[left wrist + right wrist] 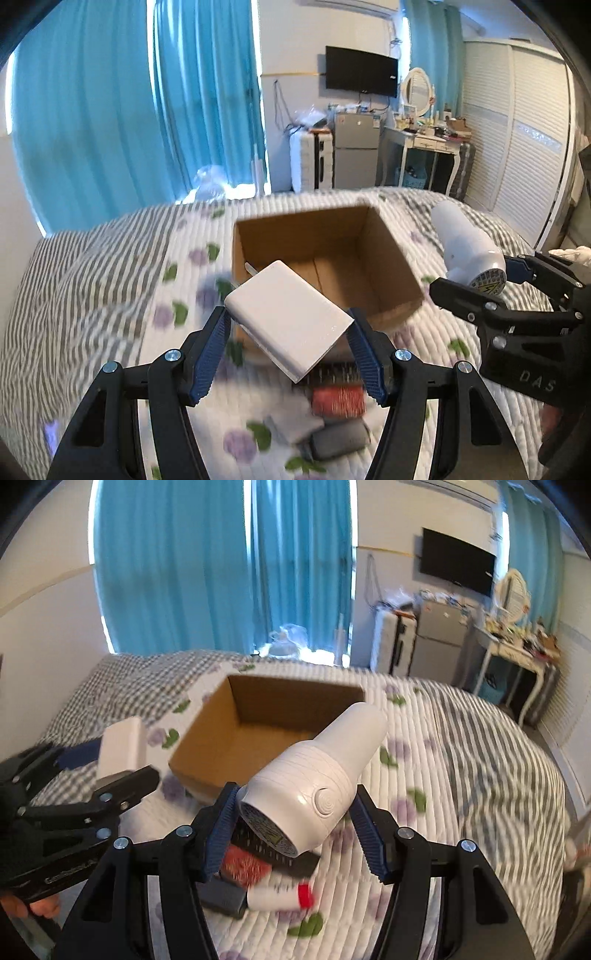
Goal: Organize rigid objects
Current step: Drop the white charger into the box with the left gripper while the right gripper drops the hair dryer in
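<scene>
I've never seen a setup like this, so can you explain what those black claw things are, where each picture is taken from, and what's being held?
They are hand-held grippers, one in each of a person's hands, each with a camera looking out along its jaws. One picture comes from the left gripper, which grips a flat white block. The other comes from the right gripper, which grips a white hair dryer. Each gripper also shows at the edge of the other's picture. Ahead, on a quilted bed, stands an open cardboard box. Below the jaws lie more items: a red brush, a grey block and a white tube with a red cap.
</scene>
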Demonstrator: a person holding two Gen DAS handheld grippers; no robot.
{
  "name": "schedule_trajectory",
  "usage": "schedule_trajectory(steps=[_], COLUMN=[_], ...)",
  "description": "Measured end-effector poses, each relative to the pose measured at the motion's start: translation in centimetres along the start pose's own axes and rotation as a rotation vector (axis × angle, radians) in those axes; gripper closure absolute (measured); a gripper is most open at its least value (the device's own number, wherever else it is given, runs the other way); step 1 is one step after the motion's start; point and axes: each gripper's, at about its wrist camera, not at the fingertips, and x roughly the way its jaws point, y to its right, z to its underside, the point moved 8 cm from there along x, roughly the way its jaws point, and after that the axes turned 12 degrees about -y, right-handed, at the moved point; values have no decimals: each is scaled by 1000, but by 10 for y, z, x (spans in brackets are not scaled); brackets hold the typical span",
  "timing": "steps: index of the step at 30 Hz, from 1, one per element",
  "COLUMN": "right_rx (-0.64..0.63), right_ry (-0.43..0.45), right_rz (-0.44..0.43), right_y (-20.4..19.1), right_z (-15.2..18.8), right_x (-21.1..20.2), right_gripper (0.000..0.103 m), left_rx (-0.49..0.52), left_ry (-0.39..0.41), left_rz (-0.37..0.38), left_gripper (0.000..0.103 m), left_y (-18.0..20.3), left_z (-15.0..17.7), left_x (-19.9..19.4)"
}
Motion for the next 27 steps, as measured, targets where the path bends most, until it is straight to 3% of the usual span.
schedule_trajectory(steps=[8, 14, 18, 19, 21, 22, 27], right_rx=[-77, -94, -97, -97, -107, -111, -116], right_ry=[-6, -53, -65, -66, -60, -57, -57], right_rz=[24, -1, -18, -25, -25, -20, -21], right_y=[9, 20, 24, 26, 28, 29, 28], right_z=[-37, -39, -38, -38, -38, -38, -42], right_x=[36, 81, 97, 99, 100, 100, 102], right_gripper=[43, 43, 43, 43, 43, 43, 43], left_rx=[23, 51, 76, 88, 99, 96, 72], left_ry=[-37, -106, -120, -115, -80, -67, -14], left_rz=[5, 5, 23, 23, -5, -24, -26], left_gripper=[37, 37, 37, 35, 21, 8, 4], left_y=[-5, -1, 5, 7, 8, 8, -2], left_z=[-46, -41, -31, -31, -32, -34, -38], left_x=[70, 129, 141, 141, 135, 131, 109])
